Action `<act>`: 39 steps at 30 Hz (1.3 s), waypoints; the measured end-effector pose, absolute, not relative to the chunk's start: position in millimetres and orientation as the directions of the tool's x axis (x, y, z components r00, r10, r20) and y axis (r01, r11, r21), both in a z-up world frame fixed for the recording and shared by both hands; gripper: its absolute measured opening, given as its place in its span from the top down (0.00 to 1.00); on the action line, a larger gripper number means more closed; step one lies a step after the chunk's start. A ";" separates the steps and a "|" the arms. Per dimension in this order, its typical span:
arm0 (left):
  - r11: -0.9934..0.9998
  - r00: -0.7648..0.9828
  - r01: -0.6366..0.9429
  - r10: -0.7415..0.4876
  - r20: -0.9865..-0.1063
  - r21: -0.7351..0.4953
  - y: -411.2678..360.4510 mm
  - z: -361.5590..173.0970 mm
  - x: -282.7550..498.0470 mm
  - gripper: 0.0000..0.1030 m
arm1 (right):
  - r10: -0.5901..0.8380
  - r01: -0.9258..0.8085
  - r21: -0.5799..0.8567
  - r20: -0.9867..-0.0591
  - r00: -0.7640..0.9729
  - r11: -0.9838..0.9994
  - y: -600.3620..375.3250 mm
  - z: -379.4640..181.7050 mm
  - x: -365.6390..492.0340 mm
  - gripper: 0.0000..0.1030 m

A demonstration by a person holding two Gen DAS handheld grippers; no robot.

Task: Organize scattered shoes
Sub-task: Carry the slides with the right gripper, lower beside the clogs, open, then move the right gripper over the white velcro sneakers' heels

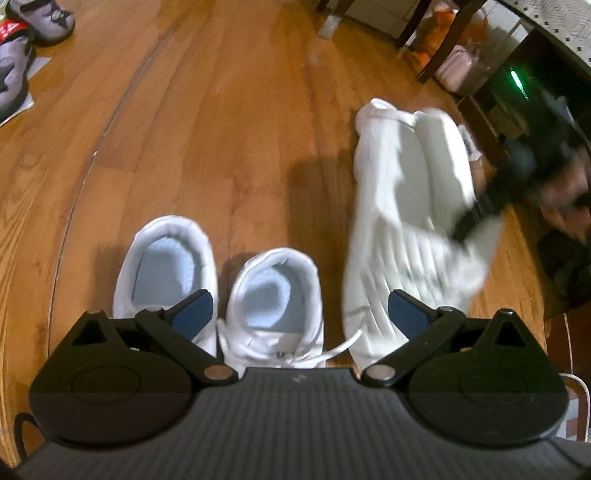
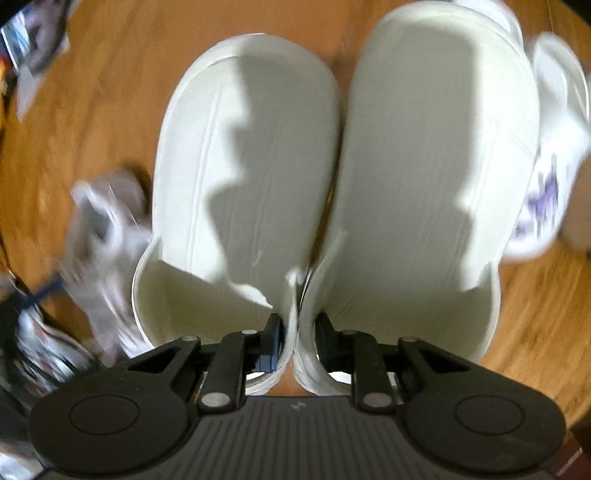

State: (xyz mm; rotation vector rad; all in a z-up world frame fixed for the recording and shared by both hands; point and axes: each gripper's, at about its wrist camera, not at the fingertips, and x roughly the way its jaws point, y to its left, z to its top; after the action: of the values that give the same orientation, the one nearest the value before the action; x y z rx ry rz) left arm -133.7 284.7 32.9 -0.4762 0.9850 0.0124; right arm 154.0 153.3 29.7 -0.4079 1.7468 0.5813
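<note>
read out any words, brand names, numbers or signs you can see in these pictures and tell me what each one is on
Nothing can be read for certain.
Dark print on the tongue of the white lace-up sneaker: too small and blurred.
Green marking on the white clog-style slippers: blurred.
White marks on the red item at the top left: unreadable.
Purple design on the white shoe: blurred, not legible.
Small pale mark on the grey ribbed gripper body: a logo, no letters.

Lots of smear here. In the left wrist view the white clogs are a motion-blurred mess, and the right gripper on them is just a dark streak, so no reading its jaws there. The grey sneakers get chopped by the top left edge. Right wrist view: the grey shoe at left is too blurred to make out, and the purple-print sneaker runs off the right edge.
</note>
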 end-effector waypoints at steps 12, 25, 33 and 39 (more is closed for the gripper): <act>0.834 0.609 -0.281 -0.228 -0.760 -0.475 308.2 8.4 -122.7 0.00 | 0.102 -0.581 0.199 -0.975 -0.195 0.789 248.8 7.3 250.6 0.81; 0.842 0.593 -0.308 -0.195 -0.782 -0.443 319.1 5.3 -129.3 0.00 | 0.244 -0.401 0.190 -0.966 0.087 0.896 195.6 68.4 240.4 0.12; 0.869 0.474 -0.426 -0.022 -0.880 -0.251 353.5 8.2 -159.1 0.00 | 0.159 -0.388 0.247 -0.956 -0.245 0.888 256.5 -10.9 113.5 0.12; 0.892 0.404 -0.405 -0.022 -0.915 -0.200 367.0 5.9 -190.4 0.00 | 0.123 -0.403 0.288 -0.913 -0.388 0.869 284.9 -44.8 22.1 0.12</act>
State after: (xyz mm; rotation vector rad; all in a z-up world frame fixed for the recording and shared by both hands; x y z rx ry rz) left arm -190.4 367.0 5.9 -0.4270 1.1380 0.2512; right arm 22.1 284.9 -44.8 -0.2081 1.8913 0.5710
